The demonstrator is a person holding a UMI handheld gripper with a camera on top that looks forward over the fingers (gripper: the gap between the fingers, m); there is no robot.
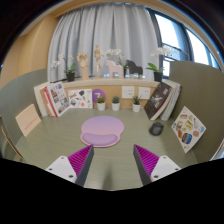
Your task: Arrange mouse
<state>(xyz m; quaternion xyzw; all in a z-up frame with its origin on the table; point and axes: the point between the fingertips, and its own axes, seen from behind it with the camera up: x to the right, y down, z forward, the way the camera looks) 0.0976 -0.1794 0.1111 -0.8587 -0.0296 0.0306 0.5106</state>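
white gripper point(112, 160) (ribbed magenta pads point(80, 160))

Green counter point(60, 140). Round lilac mat point(102, 129) at centre. Three small potted plants point(115, 102) in row behind mat. Picture books point(58, 97) propped upright left of plants; illustrated card point(187, 128) leaning far right. White curtains point(100, 35) across window behind.

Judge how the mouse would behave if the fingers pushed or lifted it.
The mouse looks small, rounded and rigid, so probably light and stiff. Lying flat on the table, it would likely slide, not tip. Its smooth curved shell may slip between the open hand-held gripper pads.
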